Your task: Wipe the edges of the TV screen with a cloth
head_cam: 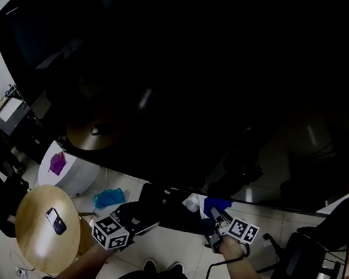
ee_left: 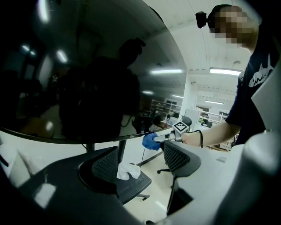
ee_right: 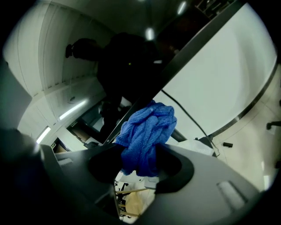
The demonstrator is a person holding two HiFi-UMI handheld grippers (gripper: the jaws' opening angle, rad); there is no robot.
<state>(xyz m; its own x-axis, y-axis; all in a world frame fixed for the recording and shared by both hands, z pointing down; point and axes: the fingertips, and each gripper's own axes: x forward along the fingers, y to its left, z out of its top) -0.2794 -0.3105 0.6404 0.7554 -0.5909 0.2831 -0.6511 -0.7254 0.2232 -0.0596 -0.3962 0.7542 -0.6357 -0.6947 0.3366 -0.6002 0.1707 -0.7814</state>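
The big dark TV screen (head_cam: 189, 80) fills most of the head view; its lower edge runs just above both grippers. My right gripper (head_cam: 220, 221) is shut on a bunched blue cloth (ee_right: 147, 132), and the cloth presses up against the TV's bottom edge (ee_right: 193, 48). In the left gripper view the blue cloth (ee_left: 150, 141) sits right under that edge. My left gripper (head_cam: 125, 222) hangs lower left of it, open, with nothing between its jaws. Beyond the left gripper (ee_left: 145, 169), a crumpled white cloth (ee_left: 127, 171) lies on the TV stand's base.
A round wooden table (head_cam: 32, 238) with a phone (head_cam: 55, 220) stands at lower left. Beside it is a white drum (head_cam: 72, 176) with a purple item on top, and a teal cloth (head_cam: 110, 196) lies on the floor. A black office chair (head_cam: 302, 263) stands at right.
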